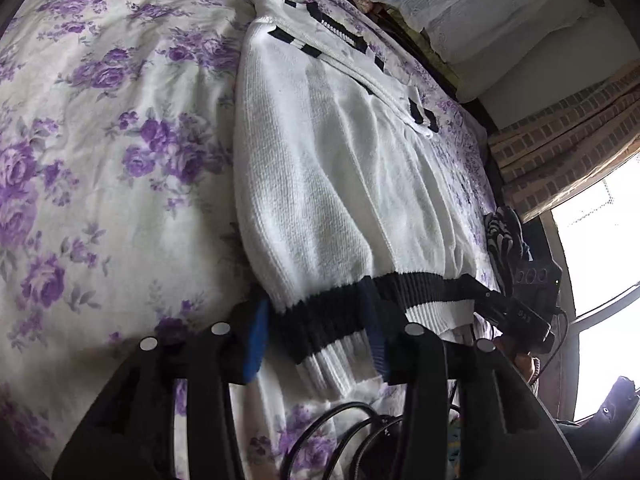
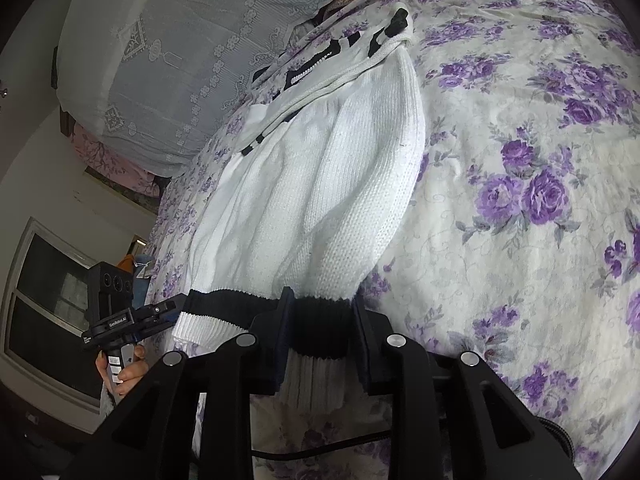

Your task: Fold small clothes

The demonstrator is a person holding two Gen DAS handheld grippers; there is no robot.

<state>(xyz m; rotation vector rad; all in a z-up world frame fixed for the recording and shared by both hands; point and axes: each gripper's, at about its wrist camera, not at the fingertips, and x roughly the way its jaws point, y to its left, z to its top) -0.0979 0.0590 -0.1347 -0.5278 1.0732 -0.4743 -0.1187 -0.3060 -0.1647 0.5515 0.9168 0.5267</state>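
The sweater [image 1: 328, 184] is stretched lengthwise up the bed [image 1: 100, 160] from both claws, its hem [image 2: 320, 320] pinched by left claw [image 1: 316, 340] and right claw [image 2: 320, 344].

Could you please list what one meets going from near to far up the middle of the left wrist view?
Left hand-held gripper → black-and-white ribbed hem → white knitted body of the sweater → black-and-white striped collar → floral bedsheet beyond.
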